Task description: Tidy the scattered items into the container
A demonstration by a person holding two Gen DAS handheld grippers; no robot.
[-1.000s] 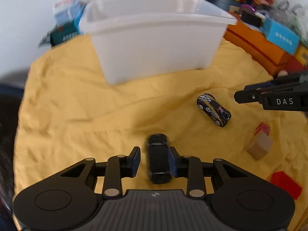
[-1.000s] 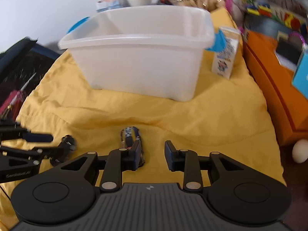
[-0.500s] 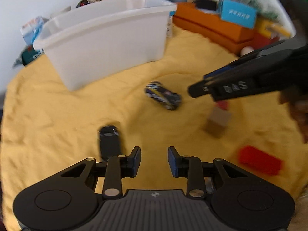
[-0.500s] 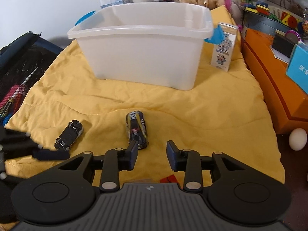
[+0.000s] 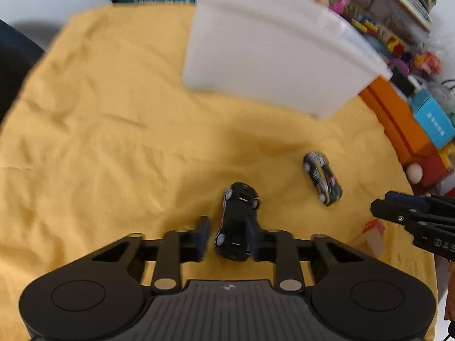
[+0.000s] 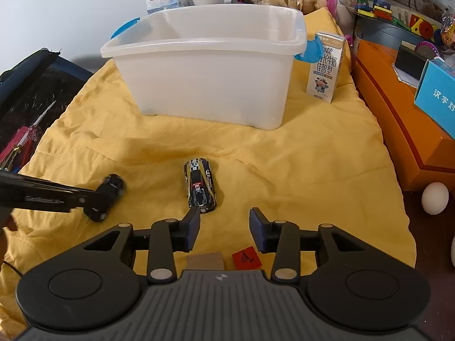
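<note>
A black toy car (image 5: 238,221) lies on the yellow cloth (image 5: 99,142) between the fingers of my left gripper (image 5: 229,236); the jaws are open, with a gap on the car's left side. It also shows in the right wrist view (image 6: 106,196) with the left gripper (image 6: 93,199) around it. A black-and-yellow race car (image 6: 200,185) lies just ahead of my right gripper (image 6: 224,227), which is open and empty; it also shows in the left wrist view (image 5: 322,177). The white plastic bin (image 6: 204,65) stands at the back of the cloth.
A milk carton (image 6: 324,66) stands right of the bin. A cardboard block (image 6: 205,260) and red block (image 6: 246,257) lie under my right gripper. An orange box (image 6: 398,119), an egg (image 6: 434,198) and toy clutter are to the right. A black bag (image 6: 25,99) lies left.
My left gripper has swung back over the black car, which now lies between its open fingers. My right gripper has drawn back slightly from the race car.
</note>
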